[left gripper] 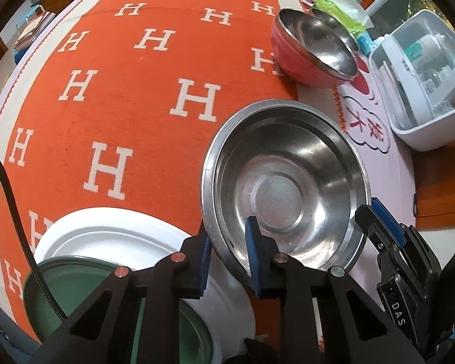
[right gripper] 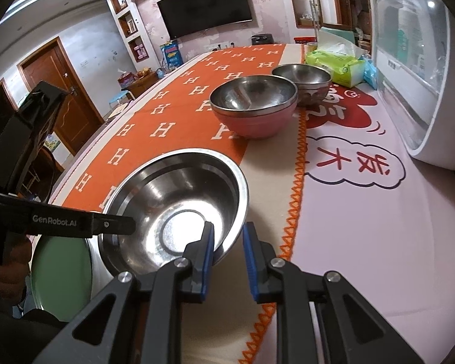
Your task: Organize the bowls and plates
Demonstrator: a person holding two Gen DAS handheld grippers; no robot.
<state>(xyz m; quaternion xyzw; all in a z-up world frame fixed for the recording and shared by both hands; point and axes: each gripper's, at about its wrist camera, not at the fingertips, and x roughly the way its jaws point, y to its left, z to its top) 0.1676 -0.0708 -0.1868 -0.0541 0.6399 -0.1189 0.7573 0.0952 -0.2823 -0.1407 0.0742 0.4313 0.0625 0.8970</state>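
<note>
The green plate is cut off by the lower edge and partly hidden behind the left tongs; the container's contents are blurred.

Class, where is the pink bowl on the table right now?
The pink bowl stands on the orange cloth's right edge, beyond the large steel bowl, beside a smaller steel bowl.

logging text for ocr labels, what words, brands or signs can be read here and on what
"GenRobot.AI": on the left gripper, seen from the right wrist view.
"DAS": partial, cut off, on the right gripper, seen from the left wrist view.
"H": repeated white letter on the orange tablecloth.
"发大": red characters on the pink mat.
Labels on the tissue pack and in the white box: too small to read.
</note>
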